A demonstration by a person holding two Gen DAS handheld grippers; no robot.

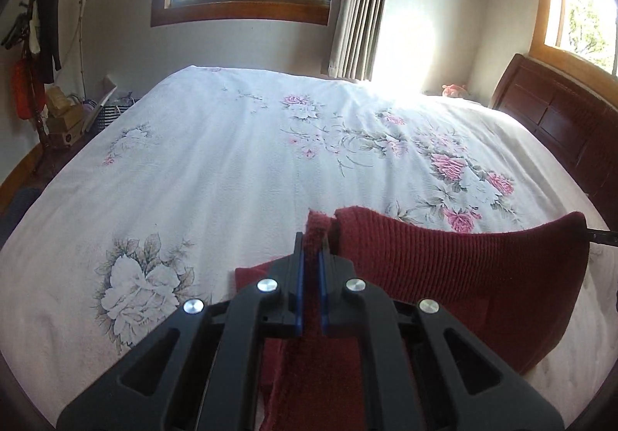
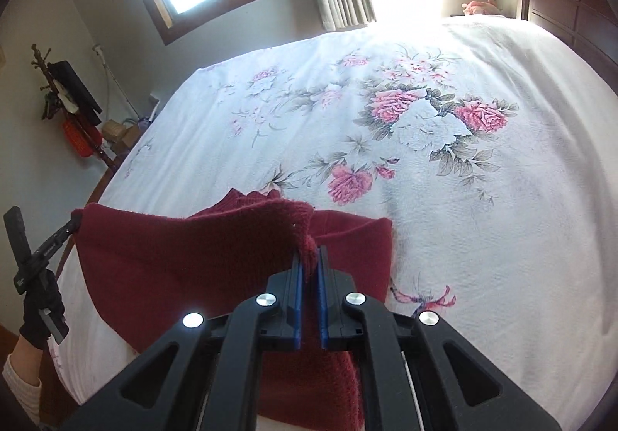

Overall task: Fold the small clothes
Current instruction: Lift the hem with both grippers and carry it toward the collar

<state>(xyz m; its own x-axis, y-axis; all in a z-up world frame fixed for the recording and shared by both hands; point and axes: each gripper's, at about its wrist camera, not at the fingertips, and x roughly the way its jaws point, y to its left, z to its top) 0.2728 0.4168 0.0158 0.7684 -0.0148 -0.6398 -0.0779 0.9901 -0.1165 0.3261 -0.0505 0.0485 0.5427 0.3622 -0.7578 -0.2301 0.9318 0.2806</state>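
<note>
Bed with white floral bedspread fills both views. Dark wooden headboard at right. Dark red knit garment held up over the near edge of the bed, top edge stretched between the two grippers, lower part draped onto the bedspread.

Left hand-held gripper pinching one red corner between blue pads. Right hand-held gripper pinching the other corner, pads pressed onto the knit.

Right wrist view only: the left gripper seen from outside at far left, held by a black-gloved hand with cream sleeve; small white print on its finger, too small to read. Left wrist view only: boxes on the floor beside the coat rack. No legible writing anywhere.
</note>
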